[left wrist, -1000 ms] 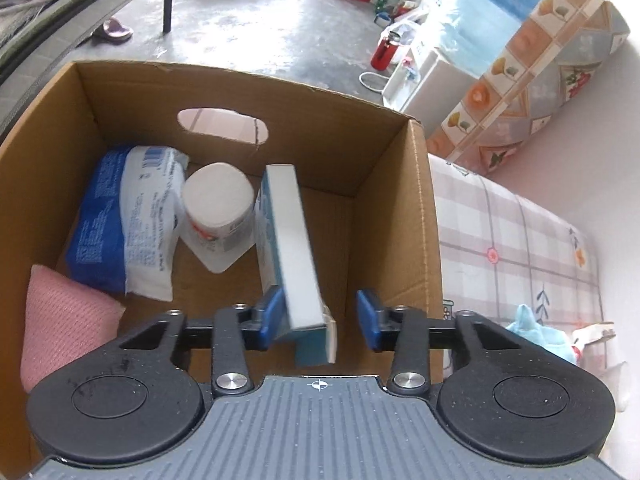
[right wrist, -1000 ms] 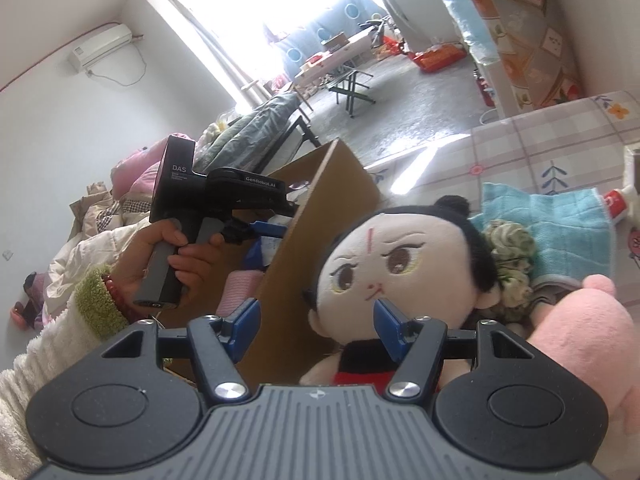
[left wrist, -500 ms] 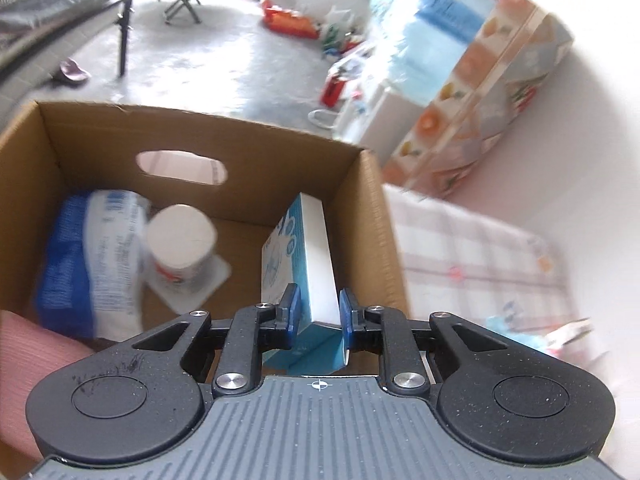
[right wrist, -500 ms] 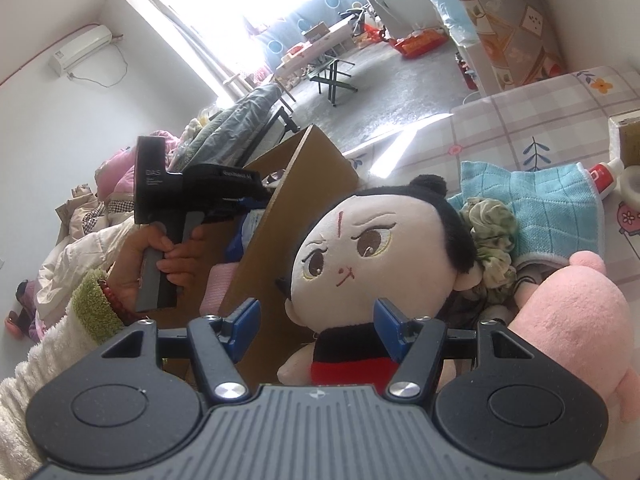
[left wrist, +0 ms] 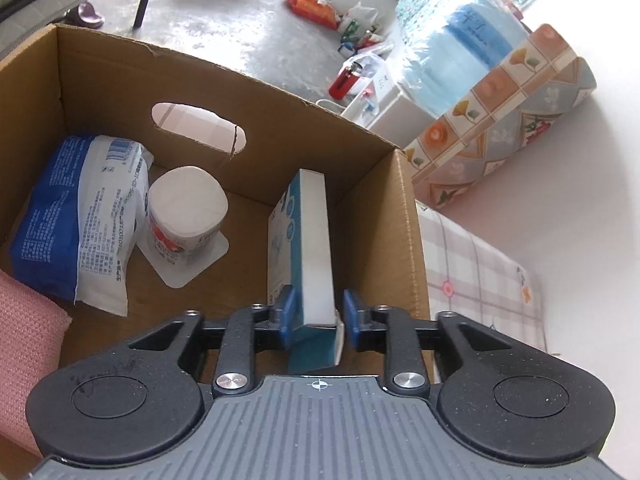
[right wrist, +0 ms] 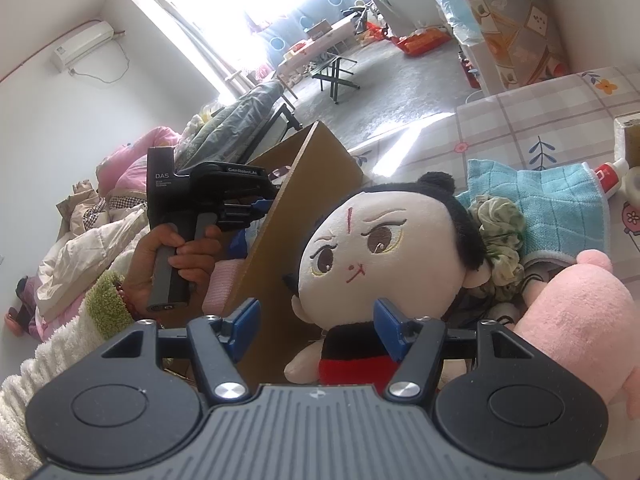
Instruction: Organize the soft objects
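1. Cardboard box (left wrist: 224,92) is the landmark: open-topped, a handle slot cut in its far wall, it serves as the bin for the soft things.
2. Left gripper (left wrist: 318,316) reaches into the box at its right wall. Its jaws have just been opening, and the blue-and-white tissue box (left wrist: 308,248) stands on edge between them; a gap shows at the right pad, so I judge this a release, not a grip. Standing it tight to the wall probably saves floor space.
3. At the box's left wall lie a blue tissue pack (left wrist: 76,216) and, just beside it, a paper roll (left wrist: 186,208); a pink cloth (left wrist: 28,332) fills the near left corner. The middle of the box floor is bare.
4. Right gripper (right wrist: 316,324) hovers outside the box, near its right wall, jaws wide and holding nothing, framing the neck of a plush doll (right wrist: 384,252), likely the next pick.
5. Beyond the doll, outside the box, wait a pink plush (right wrist: 576,332), a green scrunchie (right wrist: 500,232) and a blue towel (right wrist: 548,196).
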A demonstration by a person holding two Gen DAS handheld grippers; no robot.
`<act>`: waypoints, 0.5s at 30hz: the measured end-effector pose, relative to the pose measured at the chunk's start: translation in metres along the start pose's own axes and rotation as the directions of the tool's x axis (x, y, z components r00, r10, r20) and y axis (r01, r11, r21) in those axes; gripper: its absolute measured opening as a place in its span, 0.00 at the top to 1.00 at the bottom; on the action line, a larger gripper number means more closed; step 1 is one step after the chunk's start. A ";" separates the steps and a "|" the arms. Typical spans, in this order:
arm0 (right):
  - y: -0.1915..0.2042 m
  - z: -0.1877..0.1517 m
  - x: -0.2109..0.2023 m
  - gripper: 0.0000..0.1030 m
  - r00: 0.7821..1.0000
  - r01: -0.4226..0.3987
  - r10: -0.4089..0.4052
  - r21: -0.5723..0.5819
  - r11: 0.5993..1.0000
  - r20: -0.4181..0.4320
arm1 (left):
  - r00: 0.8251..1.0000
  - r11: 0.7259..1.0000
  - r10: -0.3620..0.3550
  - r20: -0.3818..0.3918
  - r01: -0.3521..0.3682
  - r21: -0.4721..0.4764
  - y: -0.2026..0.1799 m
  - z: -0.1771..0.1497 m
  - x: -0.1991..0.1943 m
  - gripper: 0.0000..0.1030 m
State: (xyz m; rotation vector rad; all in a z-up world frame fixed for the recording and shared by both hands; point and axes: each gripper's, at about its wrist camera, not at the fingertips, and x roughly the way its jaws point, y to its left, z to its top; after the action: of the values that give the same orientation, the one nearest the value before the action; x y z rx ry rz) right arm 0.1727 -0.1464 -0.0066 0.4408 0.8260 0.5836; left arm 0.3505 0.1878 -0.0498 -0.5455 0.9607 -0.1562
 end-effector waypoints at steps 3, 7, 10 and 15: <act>0.000 -0.001 -0.006 0.37 1.000 -0.001 0.001 0.000 1.000 0.010 | 1.000 1.000 0.000 0.023 0.000 -0.021 0.000 0.000 -0.008 0.53; 0.001 -0.003 -0.017 0.34 1.000 0.000 0.000 -0.002 1.000 0.028 | 0.998 1.000 0.005 0.060 -0.004 -0.020 -0.007 -0.003 -0.029 0.41; 0.000 -0.005 -0.026 0.26 0.999 -0.004 0.004 0.003 1.000 0.047 | 0.993 1.000 0.026 0.116 -0.024 -0.020 -0.016 -0.008 -0.056 0.33; -0.003 -0.015 -0.050 0.06 0.994 -0.029 0.026 0.025 0.999 0.111 | 0.979 0.998 0.000 0.202 -0.013 0.067 -0.040 -0.034 -0.113 0.17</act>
State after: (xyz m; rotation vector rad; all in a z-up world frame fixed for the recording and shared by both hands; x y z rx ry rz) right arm 0.1348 -0.1787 0.0101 0.5047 0.7238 0.5692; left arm 0.2624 0.1824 0.0385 -0.4856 0.7569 -0.1246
